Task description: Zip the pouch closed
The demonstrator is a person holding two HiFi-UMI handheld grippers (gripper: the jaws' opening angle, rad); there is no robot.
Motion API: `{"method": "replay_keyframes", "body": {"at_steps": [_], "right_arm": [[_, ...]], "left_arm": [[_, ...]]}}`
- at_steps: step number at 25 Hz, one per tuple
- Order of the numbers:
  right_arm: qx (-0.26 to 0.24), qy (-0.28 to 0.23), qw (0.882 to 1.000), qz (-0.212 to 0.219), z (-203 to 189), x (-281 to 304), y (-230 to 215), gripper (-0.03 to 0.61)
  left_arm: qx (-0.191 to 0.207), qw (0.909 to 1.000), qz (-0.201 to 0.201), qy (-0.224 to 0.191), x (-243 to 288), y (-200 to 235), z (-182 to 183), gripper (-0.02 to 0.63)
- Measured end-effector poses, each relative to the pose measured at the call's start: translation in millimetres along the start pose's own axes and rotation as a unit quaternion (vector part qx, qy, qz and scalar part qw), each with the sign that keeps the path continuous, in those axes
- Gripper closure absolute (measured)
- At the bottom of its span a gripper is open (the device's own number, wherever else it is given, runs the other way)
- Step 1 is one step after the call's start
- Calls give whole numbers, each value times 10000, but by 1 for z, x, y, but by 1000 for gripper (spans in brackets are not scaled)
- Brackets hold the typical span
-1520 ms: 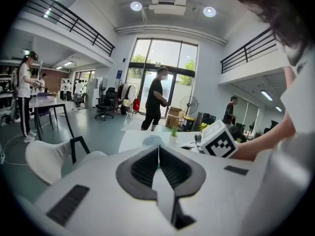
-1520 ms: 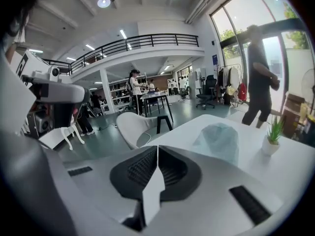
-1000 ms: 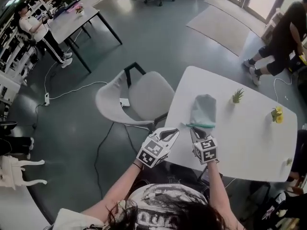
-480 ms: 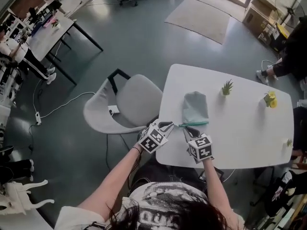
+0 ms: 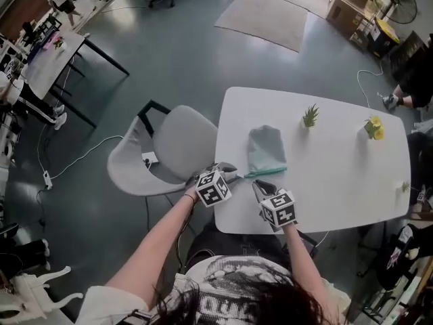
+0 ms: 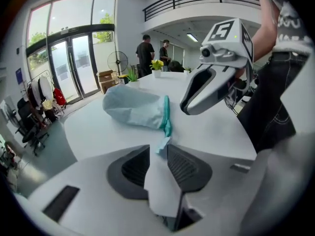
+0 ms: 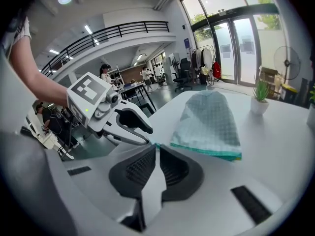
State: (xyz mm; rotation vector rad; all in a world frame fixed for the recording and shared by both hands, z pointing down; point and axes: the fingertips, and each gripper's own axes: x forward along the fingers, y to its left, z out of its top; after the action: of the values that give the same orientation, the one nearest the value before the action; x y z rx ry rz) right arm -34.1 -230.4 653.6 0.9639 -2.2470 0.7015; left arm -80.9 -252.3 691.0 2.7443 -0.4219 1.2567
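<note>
left gripper (image 6: 158,150): jaws opening, pale tab (image 6: 163,144) at the zip's end between the tips, not pinched | right gripper (image 7: 156,149): jaws nearly together, nothing seen in them, just beside | pouch (image 5: 265,149): flat on white table (image 5: 338,181), teal zip edge (image 5: 265,173) one unbroken line | progress: zip looks drawn shut; probably only letting go remains

Up at twelve o'clock on the white bench (image 5: 338,188), small green plant (image 5: 310,116); over at two o'clock, yellow flowers (image 5: 373,128). Tucked in at nine o'clock, grey chair (image 5: 172,147). Farther out on the floor, pale rug (image 5: 264,20) at twelve, black-legged table (image 5: 47,63) at ten.
</note>
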Motion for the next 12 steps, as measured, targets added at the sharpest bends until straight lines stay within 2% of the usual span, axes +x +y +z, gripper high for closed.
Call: {"method": "replay_keyframes", "body": {"at_steps": [4, 6, 12], "right_arm": [[59, 34, 10000, -20, -4, -2, -4, 558], [85, 43, 10000, -23, -5, -3, -4, 558], [152, 126, 9998, 95, -10, -2, 1, 550]], "left_arm": [[286, 9994, -43, 170, 11, 4, 2, 564], [330, 9992, -91, 229, 13, 5, 2, 568], [113, 9998, -125, 139, 7, -4, 7, 594]]}}
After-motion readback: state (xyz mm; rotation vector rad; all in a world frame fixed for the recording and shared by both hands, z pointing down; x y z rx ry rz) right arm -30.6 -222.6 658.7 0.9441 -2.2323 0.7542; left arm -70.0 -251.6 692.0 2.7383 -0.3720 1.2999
